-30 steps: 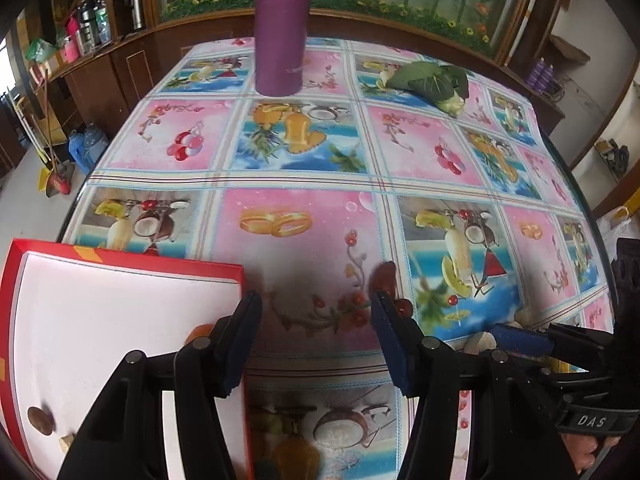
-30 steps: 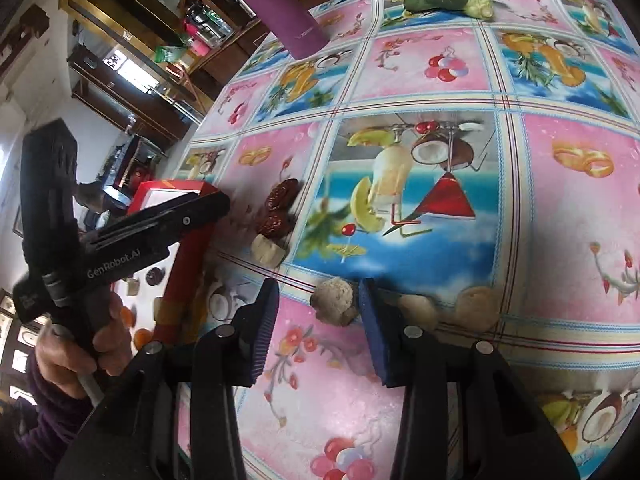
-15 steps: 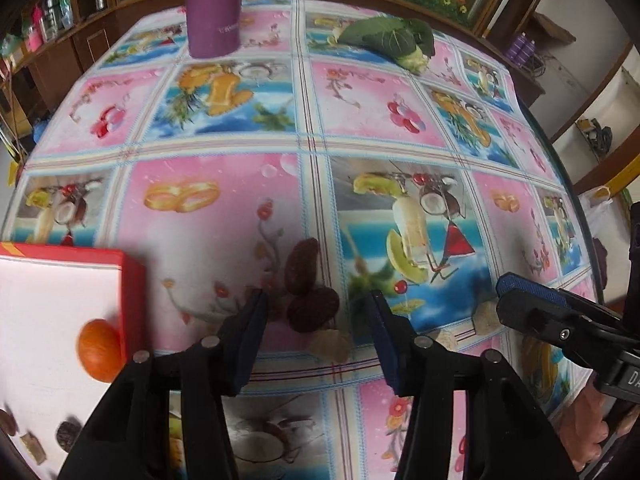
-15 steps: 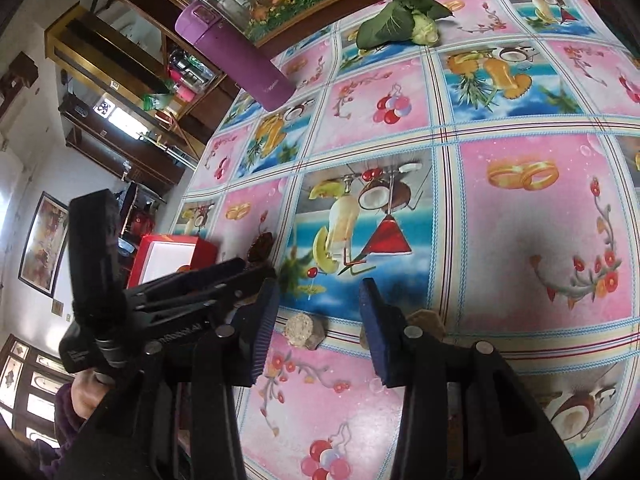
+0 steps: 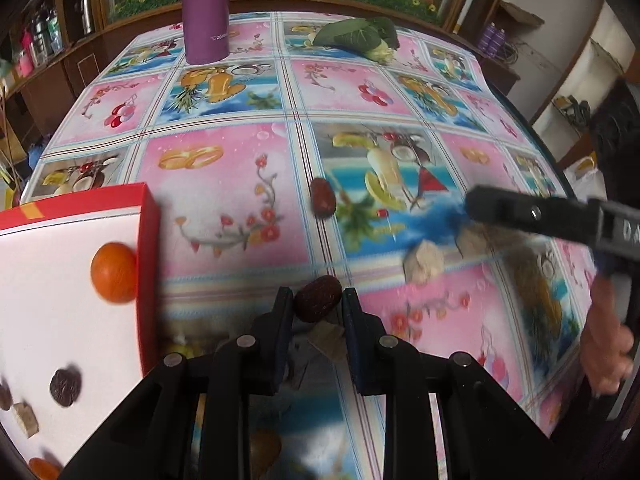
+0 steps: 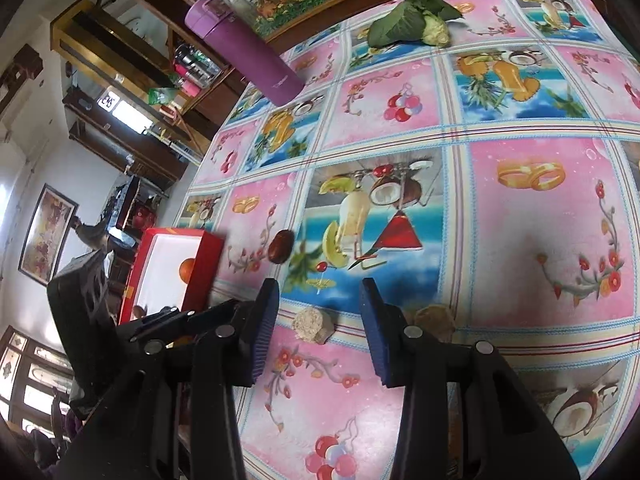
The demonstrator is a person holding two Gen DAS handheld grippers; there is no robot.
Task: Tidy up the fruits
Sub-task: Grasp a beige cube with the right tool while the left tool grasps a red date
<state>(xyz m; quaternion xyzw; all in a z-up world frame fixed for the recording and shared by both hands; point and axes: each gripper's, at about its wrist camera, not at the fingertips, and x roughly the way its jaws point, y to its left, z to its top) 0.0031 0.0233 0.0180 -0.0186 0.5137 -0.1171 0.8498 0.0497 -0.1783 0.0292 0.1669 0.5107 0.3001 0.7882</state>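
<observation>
Date (image 5: 318, 304), small, light, wrinkled, slightly yielding, clamped across its middle by left tool (image 5: 316, 312) just right of red box (image 5: 148, 264); right tool (image 6: 318, 312) apart over biscuit-like chunk (image 6: 312, 324).

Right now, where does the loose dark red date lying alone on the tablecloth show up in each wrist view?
Left wrist: the loose dark red date lies just above centre, beyond the left gripper.
Right wrist: it lies left of centre, right of the red box.
Shared landmark: the tall purple bottle at the far edge.
</observation>
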